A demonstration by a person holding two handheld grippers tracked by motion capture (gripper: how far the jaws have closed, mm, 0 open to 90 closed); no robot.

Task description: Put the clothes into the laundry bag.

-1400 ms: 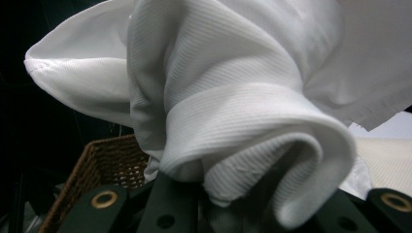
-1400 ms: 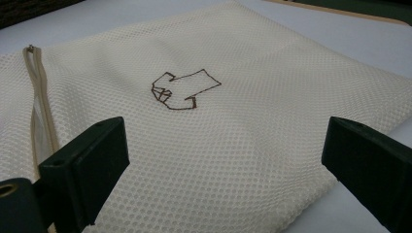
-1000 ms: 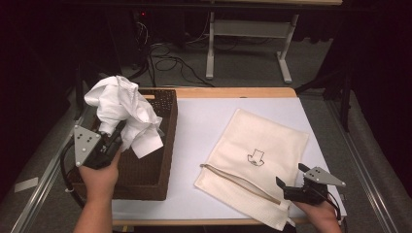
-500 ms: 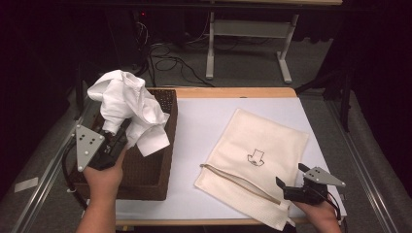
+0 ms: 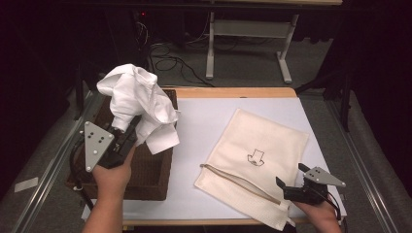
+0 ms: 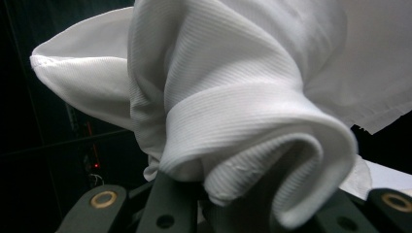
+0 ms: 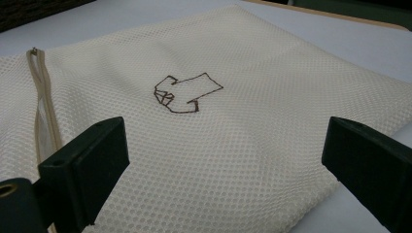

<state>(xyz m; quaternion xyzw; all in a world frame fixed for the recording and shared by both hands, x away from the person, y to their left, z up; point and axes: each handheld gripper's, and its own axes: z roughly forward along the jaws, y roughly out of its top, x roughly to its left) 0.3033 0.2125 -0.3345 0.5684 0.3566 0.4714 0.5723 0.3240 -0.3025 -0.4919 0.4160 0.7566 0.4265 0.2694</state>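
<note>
A crumpled white garment (image 5: pixel 136 104) hangs in the air over the dark wicker basket (image 5: pixel 145 179) at the table's left. My left gripper (image 5: pixel 127 131) is shut on its lower folds; in the left gripper view the ribbed cloth (image 6: pixel 233 97) bulges over the jaws. A cream mesh laundry bag (image 5: pixel 257 145) with a small embroidered shirt mark lies flat on the right. Its zipper (image 5: pixel 238 179) runs along the near-left edge. My right gripper (image 5: pixel 290 175) stands open at the bag's near right corner, its jaws wide apart over the mesh (image 7: pixel 218 136) with nothing between them.
A white sheet (image 5: pixel 204 121) covers the tabletop between basket and bag. Metal rails run along both sides of the table. Behind the far edge, a grey desk frame (image 5: pixel 243 39) and loose cables stand on the dark floor.
My left gripper has carried the white garment up and to the right, toward the basket's inner edge. The right gripper and the mesh bag have stayed put.
</note>
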